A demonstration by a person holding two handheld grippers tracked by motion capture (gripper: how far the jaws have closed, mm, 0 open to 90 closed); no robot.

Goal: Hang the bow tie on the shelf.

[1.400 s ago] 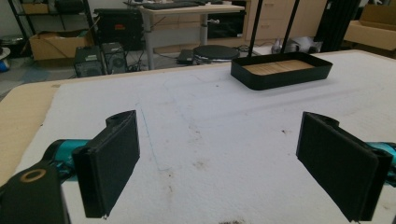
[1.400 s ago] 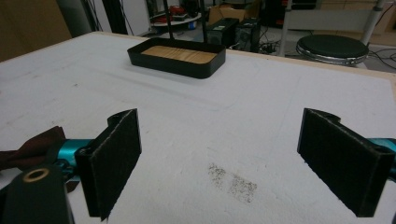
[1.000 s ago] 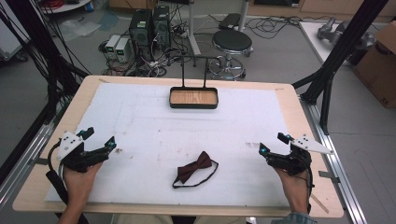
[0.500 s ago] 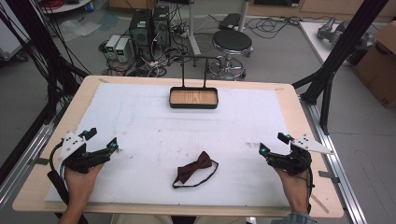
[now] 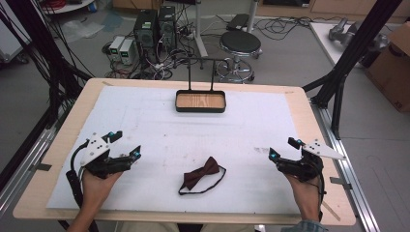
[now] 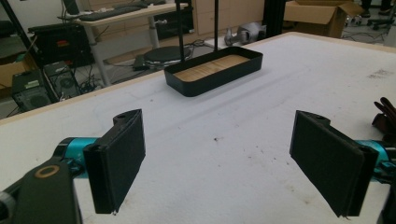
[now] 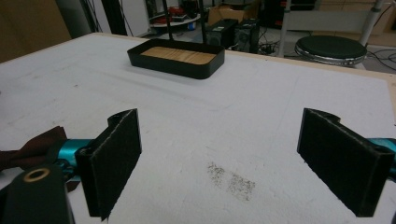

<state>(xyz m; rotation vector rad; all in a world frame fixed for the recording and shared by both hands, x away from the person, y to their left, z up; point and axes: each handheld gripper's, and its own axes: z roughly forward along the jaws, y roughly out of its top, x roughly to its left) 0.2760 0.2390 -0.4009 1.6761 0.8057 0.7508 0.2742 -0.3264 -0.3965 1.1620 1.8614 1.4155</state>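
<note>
White padding covers the wooden bench (image 5: 58, 145). At its near left, the left tongs (image 5: 126, 146) rest in a hand, jaws spread wide and holding nothing. At its near right, the right tongs (image 5: 284, 148) are likewise wide open and empty. Between them, near the front edge, lies a dark maroon bow tie with a black strap (image 5: 202, 173), untouched. A black rectangular tray with a wooden floor (image 5: 200, 101) sits at the far centre.

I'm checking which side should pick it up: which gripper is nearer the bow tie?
Left, though only slightly. The left gripper sits just left of the bow tie and a bit farther back; the right gripper is a little farther off on the other side. Both are open.
</note>
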